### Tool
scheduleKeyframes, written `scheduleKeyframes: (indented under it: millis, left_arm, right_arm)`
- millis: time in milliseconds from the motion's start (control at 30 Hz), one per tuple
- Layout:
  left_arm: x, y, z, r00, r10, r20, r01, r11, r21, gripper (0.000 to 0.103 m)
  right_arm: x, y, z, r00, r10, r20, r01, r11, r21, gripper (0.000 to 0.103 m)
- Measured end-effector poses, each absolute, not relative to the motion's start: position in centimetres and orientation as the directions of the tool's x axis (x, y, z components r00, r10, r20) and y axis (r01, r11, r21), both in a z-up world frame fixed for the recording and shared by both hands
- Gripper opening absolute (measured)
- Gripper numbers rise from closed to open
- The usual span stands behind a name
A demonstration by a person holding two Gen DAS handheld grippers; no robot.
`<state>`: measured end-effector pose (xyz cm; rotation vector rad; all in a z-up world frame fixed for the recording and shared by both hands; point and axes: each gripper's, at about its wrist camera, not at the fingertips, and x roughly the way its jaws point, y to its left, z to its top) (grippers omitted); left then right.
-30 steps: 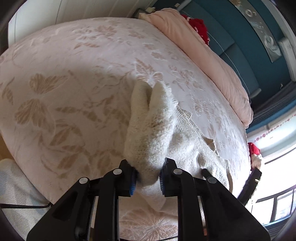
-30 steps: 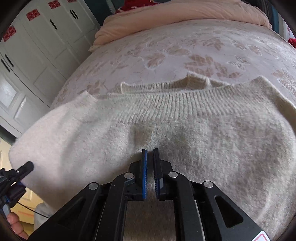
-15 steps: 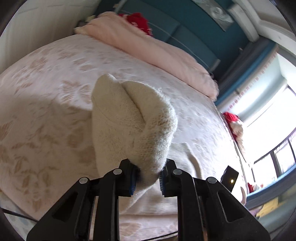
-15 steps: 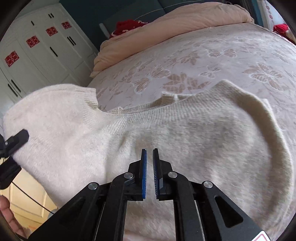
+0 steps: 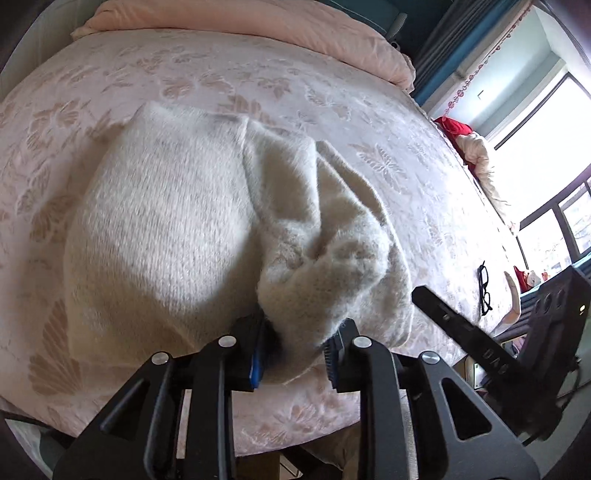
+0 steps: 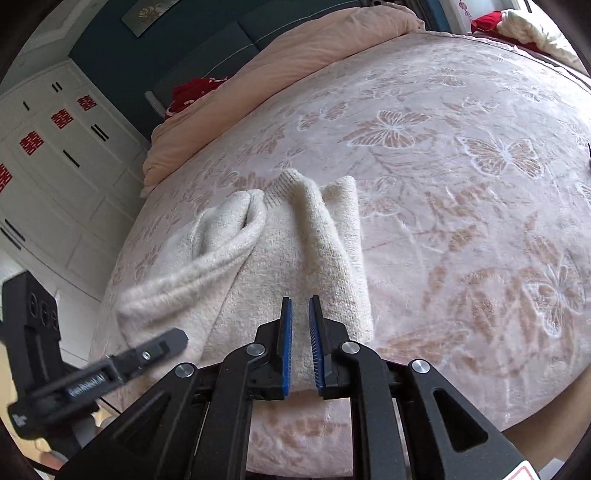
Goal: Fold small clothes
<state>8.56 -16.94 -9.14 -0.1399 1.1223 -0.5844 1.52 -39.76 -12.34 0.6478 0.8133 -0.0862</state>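
A small cream knit sweater lies on the pink floral bedspread. My left gripper is shut on a bunched fold of the sweater's edge, held over the sweater body. In the right wrist view the sweater lies folded lengthwise with its ribbed collar at the far end. My right gripper hovers over the sweater's near edge, jaws slightly apart with nothing between them. The left gripper shows at the left, holding the lifted fold.
A peach duvet lies rolled along the head of the bed. Black glasses lie near the bed's right edge. White wardrobes stand left of the bed. Windows are on the right.
My left gripper has carried the held fold rightward over the sweater body. My right gripper has pulled back, and its jaws have parted a little.
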Motion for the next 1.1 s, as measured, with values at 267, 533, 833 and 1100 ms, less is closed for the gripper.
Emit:
scheduleKeyframes:
  millis: [267, 533, 833, 1100]
  left_arm:
    - [5.4, -11.5, -4.5, 0.402, -0.517, -0.756, 0.355, 0.849, -0.392, 0.063]
    - [6.1, -5.0, -3.5, 0.534, -0.337, -0.775, 0.214, 0.941, -0.262, 0.064]
    - [7.9, -1.7, -2.9, 0.556, -0.311, -0.771, 0.119, 0.948, -0.296, 0.064]
    - [8.7, -4.6, -4.8, 0.512, -0.312, -0.801, 0.161, 0.950, -0.267, 0.065]
  right_arm:
    - [2.7, -37.6, -6.9, 0.744, 0.218, -0.632, 0.193, 0.835, 0.515, 0.062]
    - [7.2, -31.9, -9.8, 0.608, 0.252, -0.753, 0.112, 0.912, 0.395, 0.068]
    - [3.8, -33.0, -7.8, 0.713, 0.197, -0.673, 0.099, 0.922, 0.374, 0.021]
    - [1.4, -39.3, -15.0, 0.549, 0.102, -0.830, 0.329, 0.886, 0.326, 0.005]
